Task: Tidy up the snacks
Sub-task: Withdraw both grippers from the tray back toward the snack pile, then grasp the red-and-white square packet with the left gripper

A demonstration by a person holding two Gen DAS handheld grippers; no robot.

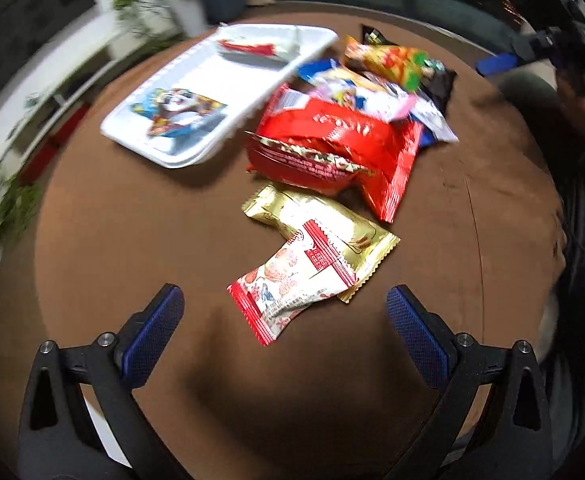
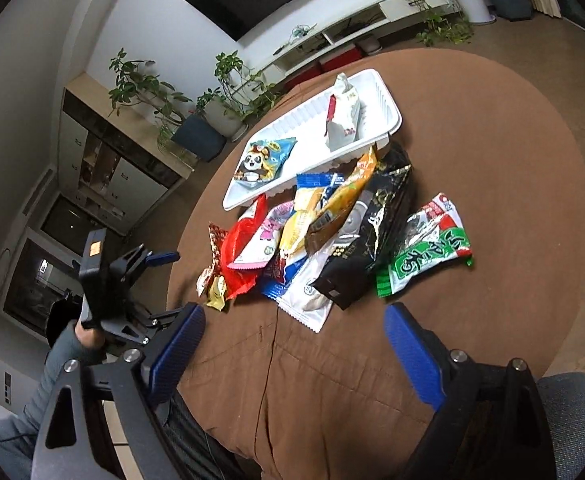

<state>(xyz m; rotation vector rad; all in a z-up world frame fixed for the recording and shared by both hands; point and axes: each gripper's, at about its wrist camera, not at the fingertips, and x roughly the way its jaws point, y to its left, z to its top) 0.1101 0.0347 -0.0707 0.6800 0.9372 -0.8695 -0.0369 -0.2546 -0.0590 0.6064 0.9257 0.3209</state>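
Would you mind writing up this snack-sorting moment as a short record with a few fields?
surface: round table with brown cloth
container: white tray at the far side
in tray: panda packet; white-and-red packet
loose pile: beside the tray, includes red bag, black bag, green packet
nearest left gripper: red-and-white packet lying on a gold packet
left gripper: open, holding nothing
right gripper: open, holding nothing
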